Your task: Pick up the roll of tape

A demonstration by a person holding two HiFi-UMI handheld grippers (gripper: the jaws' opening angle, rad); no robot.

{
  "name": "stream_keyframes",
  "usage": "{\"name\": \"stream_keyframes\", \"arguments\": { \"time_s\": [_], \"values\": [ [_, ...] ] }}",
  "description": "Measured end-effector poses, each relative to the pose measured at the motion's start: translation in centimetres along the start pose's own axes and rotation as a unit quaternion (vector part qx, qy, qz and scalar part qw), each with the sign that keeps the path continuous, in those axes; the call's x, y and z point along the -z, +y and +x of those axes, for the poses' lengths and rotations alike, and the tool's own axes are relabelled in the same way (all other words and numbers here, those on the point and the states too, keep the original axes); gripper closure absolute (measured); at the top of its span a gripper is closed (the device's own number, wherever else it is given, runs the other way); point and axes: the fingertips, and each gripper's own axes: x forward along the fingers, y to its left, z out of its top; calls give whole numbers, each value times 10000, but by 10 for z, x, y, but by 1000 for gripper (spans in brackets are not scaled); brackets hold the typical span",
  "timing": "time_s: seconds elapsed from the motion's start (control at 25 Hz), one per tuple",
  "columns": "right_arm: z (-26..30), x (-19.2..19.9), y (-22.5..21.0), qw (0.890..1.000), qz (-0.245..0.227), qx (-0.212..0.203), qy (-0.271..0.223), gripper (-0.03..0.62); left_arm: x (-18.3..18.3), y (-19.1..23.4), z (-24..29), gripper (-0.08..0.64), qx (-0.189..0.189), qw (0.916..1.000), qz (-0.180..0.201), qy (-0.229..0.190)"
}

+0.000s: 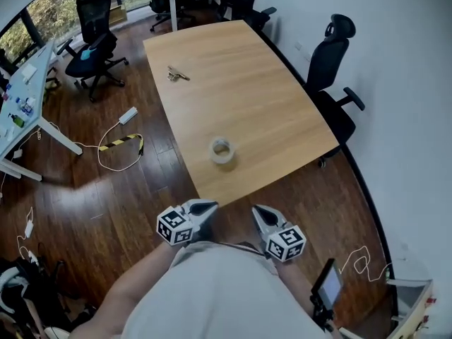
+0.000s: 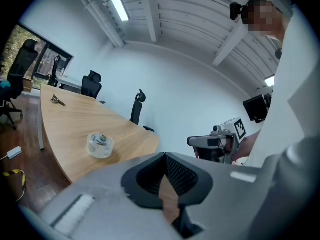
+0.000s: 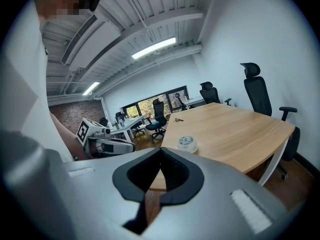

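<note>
1. A transparent roll of tape (image 1: 222, 150) with a pale core is lying flat on the light wooden surface (image 1: 240, 83). It is sitting close to the near edge, with nothing touching it.
2. The left gripper (image 1: 210, 205), grey with a marker cube, is hovering just off the near edge of the surface, over the dark wooden floor (image 1: 120, 203). Its jaws are clenching together with nothing between them.
3. The right gripper (image 1: 258, 210) is hovering beside it, close to the person's torso. Its jaws are likewise pressing shut on nothing.
4. Both grippers are pointing towards the surface. The roll is lying beyond and between them, well apart from either.
5. In the left gripper view the roll (image 2: 100, 145) is showing to the left of the closed jaws. In the right gripper view it (image 3: 187, 143) is showing just right of them.
6. A small metal object (image 1: 176, 74), too small to identify, is lying on the far left part of the surface.
7. A black office chair (image 1: 332, 62) is standing at the right side of the surface.
8. A white power strip (image 1: 128, 115) with its cable is lying on the floor to the left.
</note>
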Motion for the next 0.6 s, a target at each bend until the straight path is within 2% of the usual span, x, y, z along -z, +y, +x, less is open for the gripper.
{"name": "stream_keyframes", "arguments": {
  "time_s": [0.16,0.36,0.6],
  "values": [
    [9,9,-19,9999,52,87,-15,586,9,15,10,554,-32,10000,0,69],
    [21,-6,-25,9999,-20,104,-69,586,2,30,5,554,-132,9998,24,132],
    [36,-39,-64,9993,90,103,-346,586,-4,47,27,554,-230,9990,76,367]
  ]
}}
